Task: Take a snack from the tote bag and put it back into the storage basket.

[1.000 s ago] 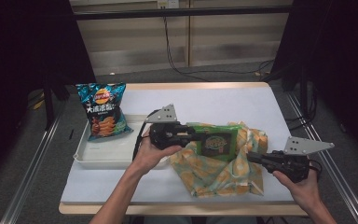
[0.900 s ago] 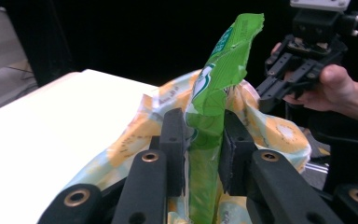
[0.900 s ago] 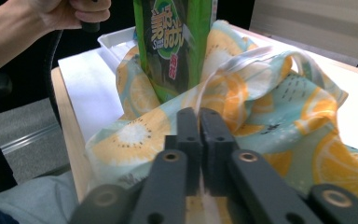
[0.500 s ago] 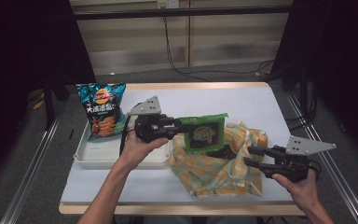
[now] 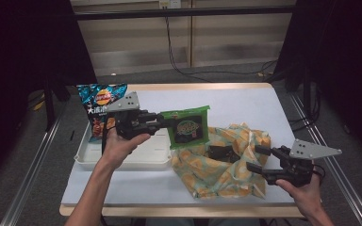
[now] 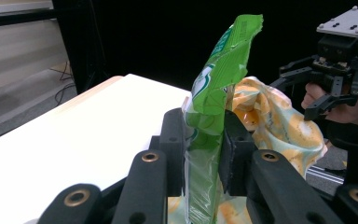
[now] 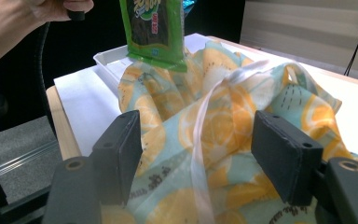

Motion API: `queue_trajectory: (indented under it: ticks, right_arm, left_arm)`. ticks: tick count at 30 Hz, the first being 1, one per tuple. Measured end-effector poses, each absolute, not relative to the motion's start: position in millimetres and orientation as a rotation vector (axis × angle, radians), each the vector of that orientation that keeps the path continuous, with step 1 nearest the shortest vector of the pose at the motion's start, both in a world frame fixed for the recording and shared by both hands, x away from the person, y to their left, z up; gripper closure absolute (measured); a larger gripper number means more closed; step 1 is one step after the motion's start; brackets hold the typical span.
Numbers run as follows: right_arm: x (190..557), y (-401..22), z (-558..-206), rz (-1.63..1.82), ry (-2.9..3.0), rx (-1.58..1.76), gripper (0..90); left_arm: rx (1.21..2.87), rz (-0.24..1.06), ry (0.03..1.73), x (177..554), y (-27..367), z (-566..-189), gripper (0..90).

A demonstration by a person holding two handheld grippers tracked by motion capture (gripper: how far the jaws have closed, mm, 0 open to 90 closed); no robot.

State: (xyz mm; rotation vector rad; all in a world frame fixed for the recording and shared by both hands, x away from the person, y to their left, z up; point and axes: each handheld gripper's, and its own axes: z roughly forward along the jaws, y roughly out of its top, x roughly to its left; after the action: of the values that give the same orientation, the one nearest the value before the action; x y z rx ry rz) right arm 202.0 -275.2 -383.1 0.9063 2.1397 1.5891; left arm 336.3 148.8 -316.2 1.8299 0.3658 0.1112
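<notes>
A green snack packet (image 5: 187, 127) hangs in the air between the white tray (image 5: 122, 159) and the lemon-print cloth bag (image 5: 221, 165), with my left gripper (image 5: 166, 123) shut on its edge. In the left gripper view the pads (image 6: 175, 149) press the green packet (image 6: 216, 88) flat. My right gripper (image 5: 253, 158) rests at the cloth bag's right side; its jaws have just been opening and stand open. In the right gripper view (image 7: 200, 140), the cloth bag (image 7: 242, 93) and its pale strap (image 7: 205, 135) lie loose between them.
A blue chips bag (image 5: 100, 106) leans at the tray's far left end. A person's forearms come in from the table's near edge. Dark stands flank the table, and cables run behind it.
My left gripper has carried the green packet up and to the left, off the cloth bag toward the tray. The right gripper's jaws have opened and let go of the cloth.
</notes>
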Motion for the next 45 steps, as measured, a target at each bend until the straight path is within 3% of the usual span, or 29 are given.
queue_trajectory:
  ticks: [13,31,35,45]
  right_arm:
    - [183,-289,-388,1.640,1.995,0.963,17.9]
    - [185,-293,-397,1.638,2.011,0.991,15.2]
    - [187,-293,-399,1.627,2.018,1.009,10.8]
    - [187,-293,-397,1.624,2.018,0.993,10.9]
  left_arm:
    - [1.850,0.184,0.433,348,187,-314,74.5]
    - [1.847,0.268,0.555,372,226,-320,74.5]
    - [1.849,0.270,0.580,379,233,-330,74.5]
    - [1.864,0.285,0.645,401,242,-357,74.5]
